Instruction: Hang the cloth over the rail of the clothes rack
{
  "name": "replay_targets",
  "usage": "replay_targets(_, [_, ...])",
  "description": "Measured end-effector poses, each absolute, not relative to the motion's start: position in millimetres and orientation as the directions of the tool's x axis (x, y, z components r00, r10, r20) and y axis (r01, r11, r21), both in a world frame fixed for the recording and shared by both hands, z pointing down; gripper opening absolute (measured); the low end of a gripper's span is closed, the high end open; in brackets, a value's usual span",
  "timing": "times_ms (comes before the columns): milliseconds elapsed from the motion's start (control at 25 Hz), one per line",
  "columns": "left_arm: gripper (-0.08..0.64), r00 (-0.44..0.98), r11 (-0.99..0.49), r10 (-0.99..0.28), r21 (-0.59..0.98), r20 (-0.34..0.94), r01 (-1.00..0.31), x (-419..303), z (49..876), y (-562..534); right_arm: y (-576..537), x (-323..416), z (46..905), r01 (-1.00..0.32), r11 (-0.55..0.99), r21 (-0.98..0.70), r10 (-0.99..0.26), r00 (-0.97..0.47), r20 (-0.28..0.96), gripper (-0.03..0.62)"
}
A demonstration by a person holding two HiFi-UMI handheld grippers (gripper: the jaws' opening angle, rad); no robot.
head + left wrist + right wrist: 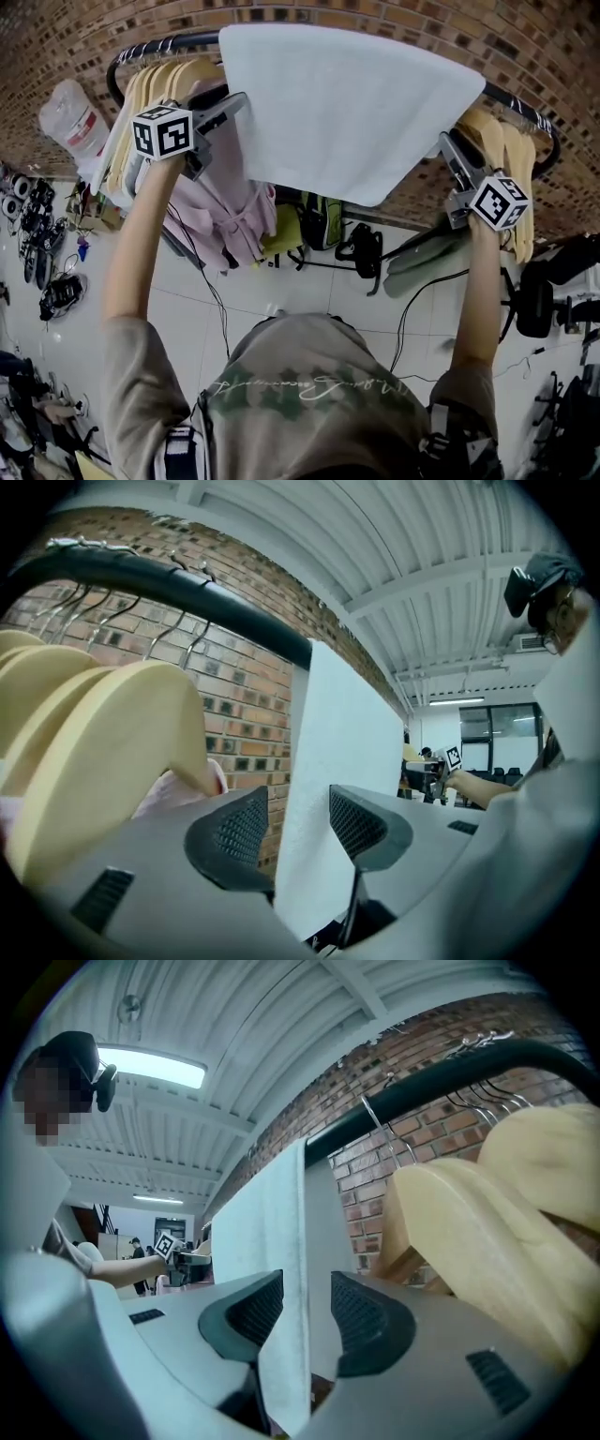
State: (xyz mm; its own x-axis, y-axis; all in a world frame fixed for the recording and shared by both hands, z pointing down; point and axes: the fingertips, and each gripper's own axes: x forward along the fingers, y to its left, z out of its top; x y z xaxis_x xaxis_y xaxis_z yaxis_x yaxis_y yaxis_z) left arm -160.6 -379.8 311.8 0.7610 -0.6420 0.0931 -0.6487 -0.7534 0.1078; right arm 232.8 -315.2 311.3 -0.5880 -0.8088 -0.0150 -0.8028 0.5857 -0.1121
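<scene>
While the white cloth [347, 103] lies draped over the black rail [169, 44] of the clothes rack, its near side hangs down between 2 groups of pale wooden hangers [164, 80]. 1 group is at the left and 1 at the right.

The left gripper [234, 101] is at the cloth's left edge. In the left gripper view its 2 jaws stand apart with that edge between them. Brick wall [234, 714] shows through the gap beside the left pad [239, 832], so the pads do not clamp the cloth.

The right gripper [450, 145] is at the cloth's right edge. In the right gripper view its jaws are also parted. The cloth hangs between them against the left pad [253, 1312], with a clear gap to the other pad.

A pink garment [225, 211] hangs below the left hangers, just left of the cloth.
</scene>
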Motion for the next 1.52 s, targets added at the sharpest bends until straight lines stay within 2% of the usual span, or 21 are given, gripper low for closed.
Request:
replay_targets(200, [0.188,0.791,-0.79,-0.604,0.055,0.097,-0.61,-149.0,308.9,-371.4,-313.7,227.4,308.2,-0.804,0.595,0.016,-0.803,-0.595,-0.013,0.14])
replay_targets(280, [0.042,0.793,-0.796,-0.6,0.019,0.106,-0.605,-145.9,308.4,-368.1,-314.6,227.1,307.9,-0.798,0.602,0.026,-0.798,-0.602,-0.011,0.14])
replay_targets(320, [0.026,0.796,-0.8,-0.596,0.007,0.105,-0.6,-144.1,307.8,-366.2,-315.5,227.5,307.4,-0.795,0.606,0.023,-0.795,-0.606,-0.014,0.14])
replay_targets(520, [0.021,0.819,-0.823,-0.565,-0.01,0.099,-0.567,-133.5,307.1,-358.5,-320.4,220.2,307.2,-0.753,0.656,-0.048,-0.755,-0.655,-0.045,0.14])
replay_targets(720, [0.021,0.829,-0.84,-0.54,-0.031,0.144,-0.542,-120.9,312.2,-353.8,-320.4,211.2,317.4,-0.718,0.694,-0.056,-0.719,-0.695,-0.003,0.136])
replay_targets(800, [0.021,0.831,-0.843,-0.537,-0.041,0.148,-0.537,-120.1,311.5,-351.2,-320.2,211.2,316.8,-0.717,0.696,-0.043,-0.718,-0.696,-0.007,0.041])
replay_targets(880, [0.021,0.831,-0.842,-0.537,-0.045,0.142,-0.537,-121.1,310.0,-349.2,-318.9,211.2,314.5,-0.709,0.705,-0.033,-0.709,-0.705,-0.016,0.023])
replay_targets(1240, [0.02,0.87,-0.879,-0.478,-0.066,0.121,-0.473,-115.4,293.6,-325.8,-304.4,215.7,269.6,-0.715,0.699,0.017,-0.71,-0.696,-0.103,0.021])
replay_targets(1520, [0.02,0.871,-0.872,-0.487,-0.094,0.063,-0.48,-109.7,262.7,-318.6,-305.6,226.4,234.5,-0.732,0.681,0.018,-0.723,-0.676,-0.146,0.021])
